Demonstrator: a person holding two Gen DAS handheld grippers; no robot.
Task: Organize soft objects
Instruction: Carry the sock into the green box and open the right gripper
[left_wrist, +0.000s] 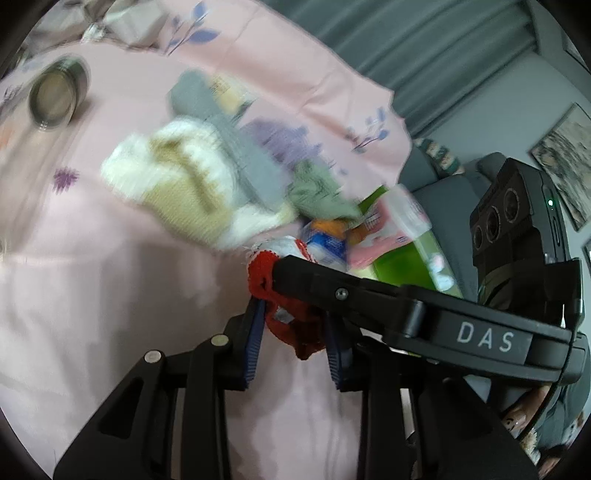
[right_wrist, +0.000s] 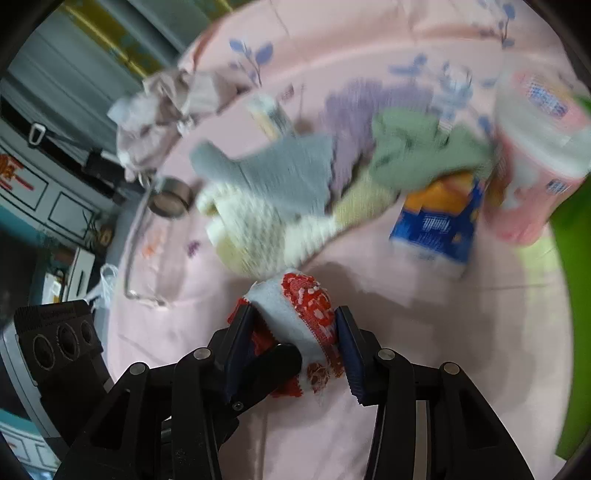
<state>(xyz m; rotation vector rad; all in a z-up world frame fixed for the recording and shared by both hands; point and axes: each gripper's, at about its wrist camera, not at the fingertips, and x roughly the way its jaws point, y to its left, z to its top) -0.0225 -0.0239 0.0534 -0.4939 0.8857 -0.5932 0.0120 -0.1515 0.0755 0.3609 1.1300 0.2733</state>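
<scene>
A red and white knitted sock (left_wrist: 291, 325) (right_wrist: 306, 317) hangs between both grippers above the pink bedsheet (left_wrist: 92, 295). My left gripper (left_wrist: 295, 332) is shut on its red end. My right gripper (right_wrist: 295, 339) is shut on its red and white part, and its finger (left_wrist: 332, 288) crosses the left wrist view. Beyond lie a cream and white knit (left_wrist: 177, 181) (right_wrist: 258, 229), a grey sock (left_wrist: 229, 147) (right_wrist: 280, 173) and a green cloth (left_wrist: 317, 192) (right_wrist: 413, 147).
A metal tin (left_wrist: 55, 92) (right_wrist: 170, 199) lies at the far left. A blue and orange tissue pack (right_wrist: 439, 218) (left_wrist: 328, 240), a pink wrapped roll (right_wrist: 535, 147) (left_wrist: 399, 221) and a green bin (right_wrist: 576, 295) (left_wrist: 406, 262) are on the right. A crumpled pink cloth (right_wrist: 166, 107) lies at the bed's far edge.
</scene>
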